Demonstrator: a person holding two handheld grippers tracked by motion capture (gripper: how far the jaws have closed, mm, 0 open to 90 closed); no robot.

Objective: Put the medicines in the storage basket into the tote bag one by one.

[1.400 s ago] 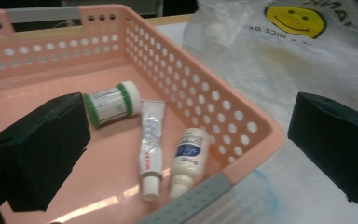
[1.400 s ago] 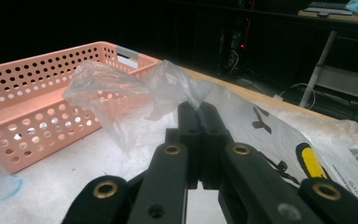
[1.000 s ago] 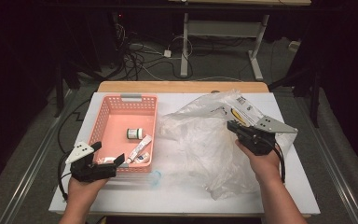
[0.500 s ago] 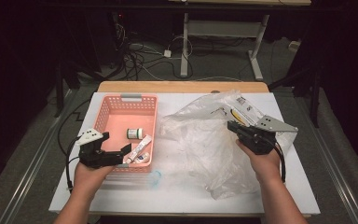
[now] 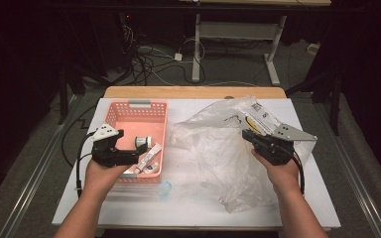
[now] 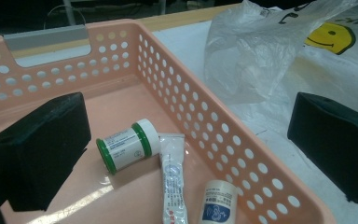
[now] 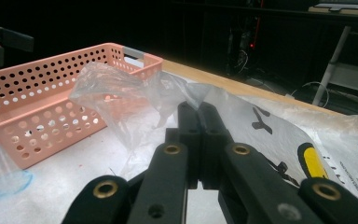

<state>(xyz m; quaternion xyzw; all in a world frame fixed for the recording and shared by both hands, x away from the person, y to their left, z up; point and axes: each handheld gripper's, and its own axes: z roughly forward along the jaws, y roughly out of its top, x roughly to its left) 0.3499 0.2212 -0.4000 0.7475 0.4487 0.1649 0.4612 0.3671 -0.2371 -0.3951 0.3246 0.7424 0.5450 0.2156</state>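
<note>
Salmon-pink perforated plastic basket (image 5: 113, 115) sits on the left half of the white table (image 5: 188, 203), and the left gripper (image 5: 140, 149) hangs over its near end with its jaws spread wide and nothing between them. In the left gripper view three small things lie on the basket floor: one white jar with green bands and a white lid (image 6: 128, 144) on its side, one slim white tube with red print (image 6: 172, 182) just beside it, and one short white cylinder with a blue label (image 6: 218, 203) near the right wall. None of the three touches the black pads (image 6: 42, 149).

To the right of the basket, a crumpled clear plastic bag printed with a yellow smiley face (image 5: 223, 148) spreads over the middle and right of the table. The right gripper (image 5: 248, 135) is clamped on the bag's film: in the right gripper view the jaws meet with a fold of plastic (image 7: 135, 88) pinched at their tips and lifted towards the basket. One small clear lid with a blue rim (image 5: 164, 189) lies alone on the table in front of the basket.

My reading is that the bag is being held open while the basket's contents get moved across. The step in hand looks like the approach to one of the three items; the jar lies nearest the gap. Next the left jaws would need to sink, straddle it across its round body, and close without rolling it
</note>
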